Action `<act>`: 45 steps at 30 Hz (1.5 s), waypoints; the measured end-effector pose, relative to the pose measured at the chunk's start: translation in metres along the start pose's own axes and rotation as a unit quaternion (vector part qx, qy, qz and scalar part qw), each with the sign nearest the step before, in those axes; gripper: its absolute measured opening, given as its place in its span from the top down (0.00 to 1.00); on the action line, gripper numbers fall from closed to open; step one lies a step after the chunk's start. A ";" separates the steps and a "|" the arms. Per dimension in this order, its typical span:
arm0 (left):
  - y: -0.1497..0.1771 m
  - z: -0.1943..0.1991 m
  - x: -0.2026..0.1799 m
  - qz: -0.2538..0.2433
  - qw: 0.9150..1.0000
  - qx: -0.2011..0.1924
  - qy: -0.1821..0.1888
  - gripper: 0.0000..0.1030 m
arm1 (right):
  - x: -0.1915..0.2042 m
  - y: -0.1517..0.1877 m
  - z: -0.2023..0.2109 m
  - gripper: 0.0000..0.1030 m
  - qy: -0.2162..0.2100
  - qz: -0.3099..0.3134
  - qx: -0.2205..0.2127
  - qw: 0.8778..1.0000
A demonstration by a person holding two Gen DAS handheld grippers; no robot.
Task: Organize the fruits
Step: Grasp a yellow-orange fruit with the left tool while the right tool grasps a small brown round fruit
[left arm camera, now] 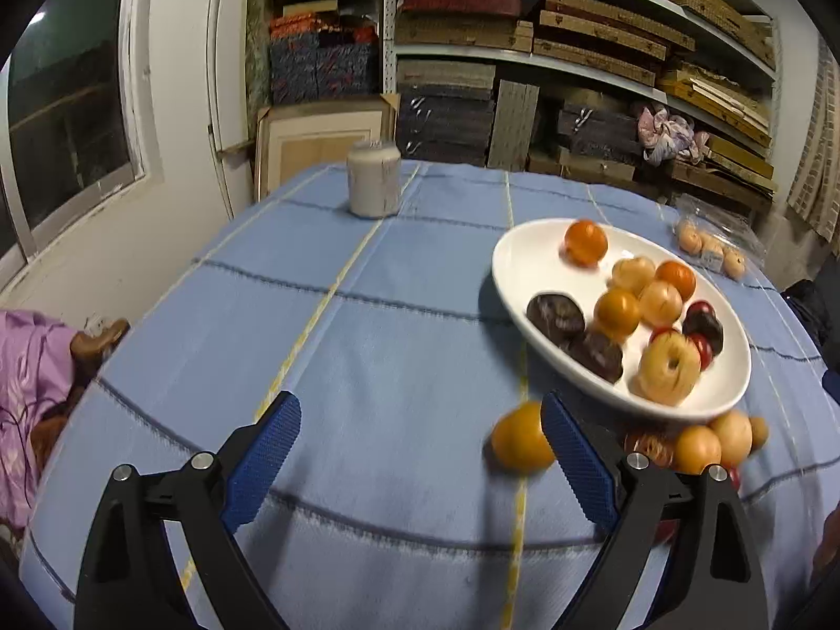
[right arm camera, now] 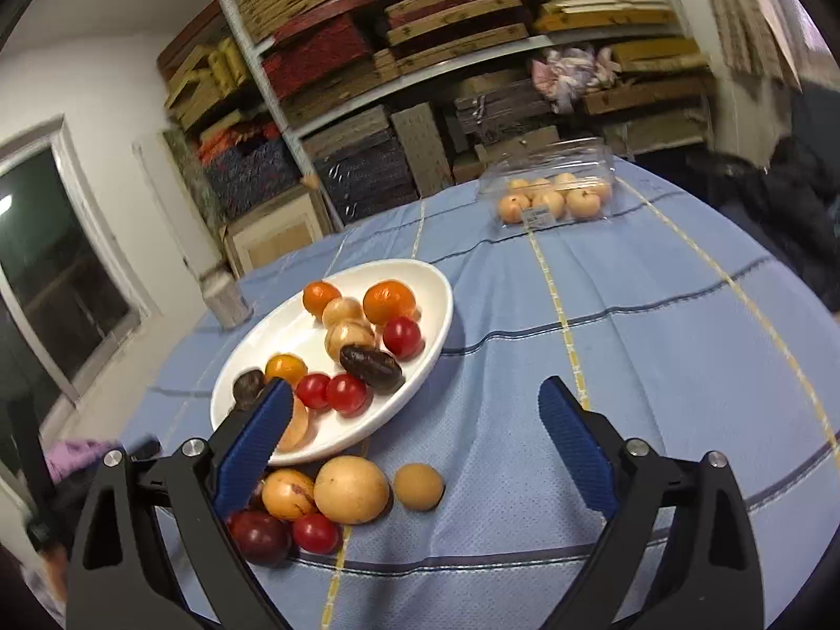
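The left gripper (left arm camera: 420, 451) stood spread wide with nothing between its blue pads, an orange fruit (left arm camera: 520, 438) just behind its right-hand finger and the white oval plate (left arm camera: 530, 262) of fruit beyond that. The right gripper (right arm camera: 415, 436) was equally spread and empty, the plate (right arm camera: 430, 289) ahead to its left, and loose fruits, among them a yellow-brown one (right arm camera: 350, 489), on the blue tablecloth (right arm camera: 656, 367) near its left-hand finger.

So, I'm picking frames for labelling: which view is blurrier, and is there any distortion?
Left wrist view: motion blur smears the fruit on the white plate and the orange beside it. Right wrist view: sharper, its plate crisp. Both: fisheye bends the shelves and tablecloth lines.
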State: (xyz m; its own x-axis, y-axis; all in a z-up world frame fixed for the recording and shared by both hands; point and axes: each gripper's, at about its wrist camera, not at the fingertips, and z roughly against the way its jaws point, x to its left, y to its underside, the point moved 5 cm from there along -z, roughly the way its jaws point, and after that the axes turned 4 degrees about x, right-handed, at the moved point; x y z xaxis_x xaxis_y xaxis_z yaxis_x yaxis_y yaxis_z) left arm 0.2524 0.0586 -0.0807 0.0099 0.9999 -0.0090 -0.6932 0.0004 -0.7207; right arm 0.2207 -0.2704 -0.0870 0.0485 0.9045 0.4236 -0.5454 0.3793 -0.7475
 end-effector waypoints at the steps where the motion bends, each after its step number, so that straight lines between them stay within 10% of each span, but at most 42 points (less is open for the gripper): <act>1: 0.002 -0.001 -0.001 0.000 1.000 0.002 0.001 0.09 | -0.003 -0.001 0.004 0.09 0.001 -0.008 -0.008 1.000; 13: 0.014 -0.018 -0.031 -0.073 0.997 0.015 0.000 0.09 | -0.030 0.002 0.000 0.08 -0.036 -0.089 0.030 0.995; 27: 0.015 -0.038 -0.016 -0.039 0.997 0.064 -0.005 0.11 | -0.019 0.007 -0.002 0.08 -0.030 -0.071 0.039 0.996; 38: 0.022 -0.044 -0.023 -0.048 0.994 0.091 0.042 0.63 | -0.016 0.011 -0.006 0.08 -0.030 -0.058 0.054 0.996; 45: 0.032 -0.035 -0.023 -0.056 0.993 0.093 0.042 0.63 | 0.000 0.024 -0.017 0.08 0.010 0.022 0.091 0.996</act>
State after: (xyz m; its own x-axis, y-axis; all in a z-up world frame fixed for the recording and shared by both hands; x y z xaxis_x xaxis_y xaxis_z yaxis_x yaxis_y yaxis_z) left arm 0.2551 0.0351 -0.1281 0.1481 0.9890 0.0008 -0.8058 0.1211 -0.5796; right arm 0.2218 -0.2583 -0.1139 0.0366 0.9240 0.3806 -0.6897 0.2990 -0.6595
